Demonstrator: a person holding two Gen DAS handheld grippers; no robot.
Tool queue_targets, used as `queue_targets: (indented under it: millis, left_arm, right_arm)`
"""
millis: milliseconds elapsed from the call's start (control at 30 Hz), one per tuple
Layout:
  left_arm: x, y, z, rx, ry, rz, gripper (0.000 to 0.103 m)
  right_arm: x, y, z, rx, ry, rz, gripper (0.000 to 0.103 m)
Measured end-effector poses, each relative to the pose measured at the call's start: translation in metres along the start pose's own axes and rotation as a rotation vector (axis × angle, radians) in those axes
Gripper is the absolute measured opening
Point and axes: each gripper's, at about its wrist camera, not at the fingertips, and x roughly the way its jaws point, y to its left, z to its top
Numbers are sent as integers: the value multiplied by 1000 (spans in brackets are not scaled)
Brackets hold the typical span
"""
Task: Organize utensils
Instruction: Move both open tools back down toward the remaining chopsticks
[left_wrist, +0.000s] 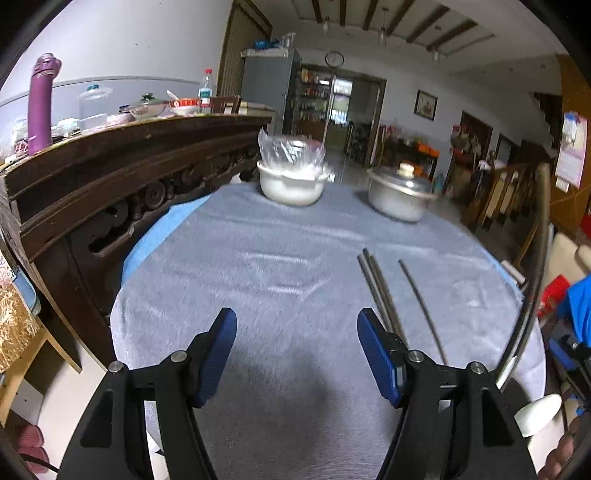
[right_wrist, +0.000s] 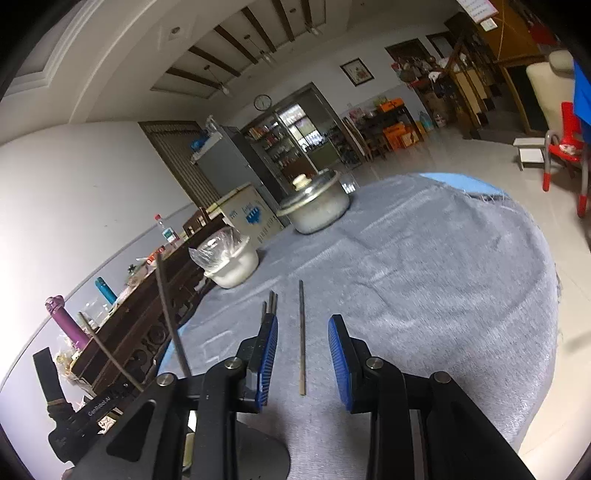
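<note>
Several grey metal chopsticks lie on the grey cloth of the round table (left_wrist: 277, 280). In the left wrist view a close pair (left_wrist: 376, 288) lies just beyond my right-hand finger, and a single chopstick (left_wrist: 421, 306) lies further right. My left gripper (left_wrist: 297, 321) is open and empty above the cloth. In the right wrist view the single chopstick (right_wrist: 302, 332) lies on the cloth between the open fingers of my right gripper (right_wrist: 303, 328). The pair (right_wrist: 271, 302) is partly hidden behind its left finger. Two more chopsticks (right_wrist: 168, 314) stand up at the left, their lower ends hidden.
A white pot with a plastic bag (left_wrist: 291, 177) and a lidded metal pot (left_wrist: 400, 192) stand at the table's far side. A dark carved sideboard (left_wrist: 110, 177) with a purple bottle (left_wrist: 42, 103) runs along the left. A white spoon (left_wrist: 539, 413) shows at the right edge.
</note>
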Motion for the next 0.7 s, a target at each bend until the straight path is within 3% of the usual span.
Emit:
queue_targets:
  millis: [333,700]
  left_arm:
    - [45,7,14,31,128,-7,69]
    - [85,14,34,36,215,-37,69]
  right_arm:
    - [27,-14,0,17,89,-19,32]
    - [70,-18,9,1,212,-51,32]
